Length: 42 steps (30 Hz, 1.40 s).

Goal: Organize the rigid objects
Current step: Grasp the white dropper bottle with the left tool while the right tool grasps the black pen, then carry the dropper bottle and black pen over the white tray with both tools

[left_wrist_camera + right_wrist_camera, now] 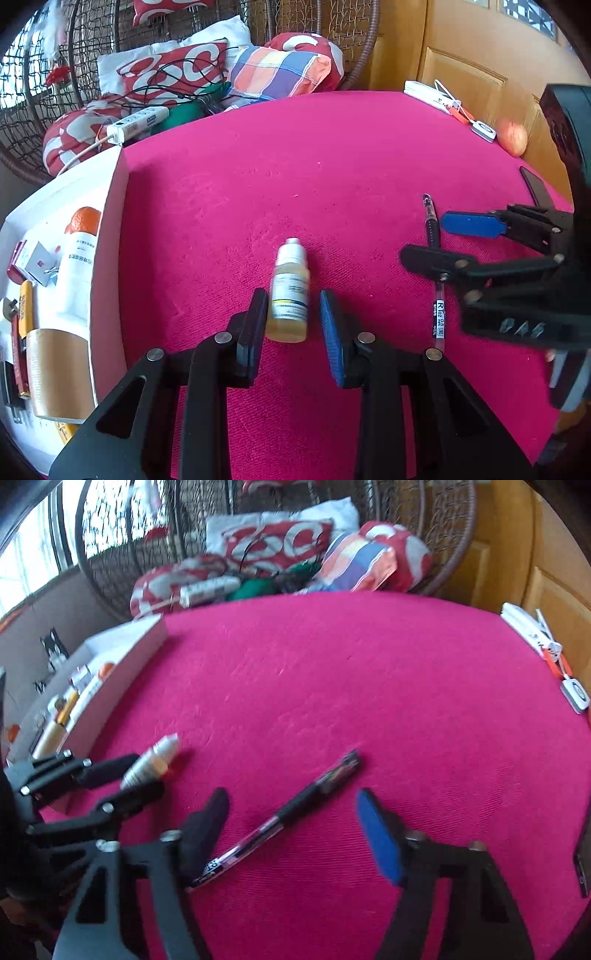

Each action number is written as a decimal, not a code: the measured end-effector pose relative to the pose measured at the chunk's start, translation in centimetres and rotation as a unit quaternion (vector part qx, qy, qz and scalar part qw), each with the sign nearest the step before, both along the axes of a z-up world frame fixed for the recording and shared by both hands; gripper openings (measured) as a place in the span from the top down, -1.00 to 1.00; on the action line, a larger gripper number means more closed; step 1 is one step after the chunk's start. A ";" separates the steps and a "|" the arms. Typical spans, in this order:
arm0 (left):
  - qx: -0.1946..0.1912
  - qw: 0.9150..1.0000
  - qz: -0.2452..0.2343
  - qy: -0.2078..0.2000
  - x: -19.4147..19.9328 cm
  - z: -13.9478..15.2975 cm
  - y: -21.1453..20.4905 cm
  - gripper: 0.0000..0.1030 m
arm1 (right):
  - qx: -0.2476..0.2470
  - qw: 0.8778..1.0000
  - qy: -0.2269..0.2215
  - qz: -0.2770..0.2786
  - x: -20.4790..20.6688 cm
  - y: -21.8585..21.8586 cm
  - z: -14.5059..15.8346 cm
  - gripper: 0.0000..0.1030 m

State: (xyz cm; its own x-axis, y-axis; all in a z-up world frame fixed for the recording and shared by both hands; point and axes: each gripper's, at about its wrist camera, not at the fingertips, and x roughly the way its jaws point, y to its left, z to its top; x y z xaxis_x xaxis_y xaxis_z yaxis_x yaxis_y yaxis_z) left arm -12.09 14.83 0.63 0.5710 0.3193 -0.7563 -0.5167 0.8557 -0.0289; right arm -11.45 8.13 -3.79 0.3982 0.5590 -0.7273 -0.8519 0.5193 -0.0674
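White box [107, 236] at the bench's [332, 166] left edge holding an orange-capped bottle [79, 266], tape roll [59, 373] and small packs, left gripper [293, 314] narrowed around a small bottle [290, 291], contact unclear, right gripper [291, 823] half open astride a pen [291, 812], not gripping, apple [512, 138] and phone [535, 188] far right.

Right gripper [291, 819] straddles pen [295, 808] on pink cloth [369, 701]

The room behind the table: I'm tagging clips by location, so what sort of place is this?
Probably a home living area. A hanging wicker chair piled with printed cushions stands behind the pink-covered table, with a wooden door alongside.
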 end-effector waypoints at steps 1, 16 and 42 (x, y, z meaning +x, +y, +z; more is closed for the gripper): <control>0.000 1.000 -0.003 0.001 0.2 0.0 0.0 0.42 | -0.006 1.000 -0.012 0.005 -0.3 0.3 -0.1 -0.20; -0.005 1.000 0.012 -0.020 -0.2 0.4 0.2 0.62 | 0.047 0.994 -0.038 0.086 -2.7 -0.2 1.2 0.86; 0.160 0.942 0.150 -0.253 -16.3 19.1 -3.0 0.62 | 0.362 0.907 -0.190 0.102 -10.5 -12.3 19.0 0.86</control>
